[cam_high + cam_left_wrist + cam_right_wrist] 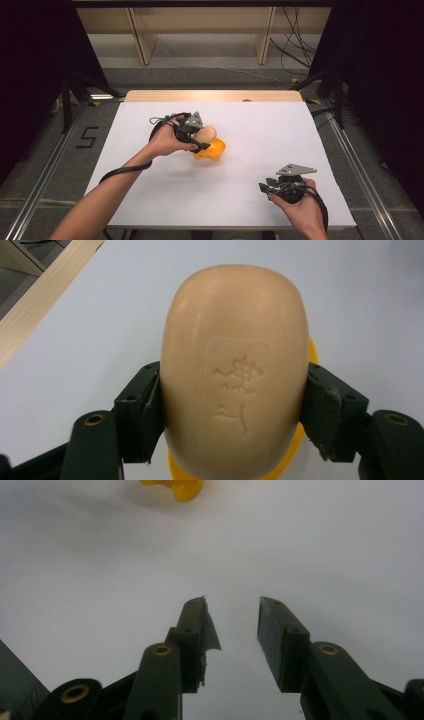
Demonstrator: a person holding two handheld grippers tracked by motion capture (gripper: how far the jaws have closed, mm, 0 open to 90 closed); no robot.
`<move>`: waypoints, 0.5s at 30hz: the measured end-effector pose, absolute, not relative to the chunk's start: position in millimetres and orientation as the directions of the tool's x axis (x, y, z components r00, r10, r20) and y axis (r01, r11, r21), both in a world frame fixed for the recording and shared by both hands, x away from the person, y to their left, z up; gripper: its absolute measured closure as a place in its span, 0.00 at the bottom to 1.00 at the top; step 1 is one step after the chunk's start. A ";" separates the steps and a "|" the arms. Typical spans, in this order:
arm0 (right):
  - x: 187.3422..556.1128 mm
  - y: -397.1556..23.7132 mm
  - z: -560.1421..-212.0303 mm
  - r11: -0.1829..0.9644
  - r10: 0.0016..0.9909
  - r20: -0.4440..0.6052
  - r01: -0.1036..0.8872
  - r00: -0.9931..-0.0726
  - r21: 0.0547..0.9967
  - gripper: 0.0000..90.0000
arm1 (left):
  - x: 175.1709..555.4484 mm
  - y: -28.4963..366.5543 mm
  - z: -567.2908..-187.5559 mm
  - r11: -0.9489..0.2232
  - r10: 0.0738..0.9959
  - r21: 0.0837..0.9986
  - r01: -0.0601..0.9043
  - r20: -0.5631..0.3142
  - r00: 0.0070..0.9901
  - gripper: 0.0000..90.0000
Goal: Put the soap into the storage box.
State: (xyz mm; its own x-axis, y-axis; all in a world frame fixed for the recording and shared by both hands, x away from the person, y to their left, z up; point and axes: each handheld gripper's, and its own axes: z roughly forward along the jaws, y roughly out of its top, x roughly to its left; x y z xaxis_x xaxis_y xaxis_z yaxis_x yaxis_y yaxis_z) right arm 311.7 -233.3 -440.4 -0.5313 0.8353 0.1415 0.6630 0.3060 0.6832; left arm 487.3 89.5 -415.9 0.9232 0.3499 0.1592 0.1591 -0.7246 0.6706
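Soap held over yellow dish, slip risk

Soap bar [234, 370], pale peach w/ stamped mark on its face, is clamped across its width by the left gripper [198, 136]; jaws press on both sides, bar sticks well out past the tips. In high view it sits at table centre, directly over the yellow soap dish [214, 149], whose rim [308, 440] peeks out under the bar in left gripper view. Can't tell if bar touches dish or hangs just above

Right gripper [232, 607] rests near the front right of the table, well apart from dish, jaws part open w/ a gap, nothing between them

Risks (judgement): soap is smooth + rounded, grip is on curved flanks, so it could squirt fwd out of the jaws if squeezed harder or tilted. Dish looks light; a release off-centre could tip or shove it, esp. w/ right gripper not steadying it

Surface: white sheet [250, 125] on wooden table, plain, flat. Room: dark curtains either side, wooden frame legs + loose cables on grey floor behind
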 end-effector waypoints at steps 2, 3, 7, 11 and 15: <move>311.7 -233.4 -440.4 0.306 0.835 0.141 0.662 -0.532 0.684 0.71 | 487.7 89.7 -416.3 -0.725 0.349 0.670 0.161 0.155 0.924 0.36; 311.8 -233.4 -440.2 0.307 0.835 0.140 0.661 -0.532 0.684 0.71 | 487.5 89.4 -417.9 -0.717 0.359 0.675 0.171 0.148 0.921 0.36; 312.3 -233.5 -440.4 0.303 0.835 0.140 0.658 -0.532 0.690 0.71 | 488.6 88.7 -419.8 -0.724 0.347 0.669 0.166 0.146 0.926 0.36; 312.3 -233.2 -440.4 0.305 0.835 0.139 0.657 -0.533 0.689 0.71 | 489.0 88.6 -422.2 -0.724 0.348 0.670 0.166 0.147 0.926 0.36; 312.5 -233.6 -441.2 0.310 0.829 0.138 0.649 -0.543 0.694 0.71 | 489.9 89.1 -421.7 -0.723 0.355 0.670 0.171 0.146 0.924 0.36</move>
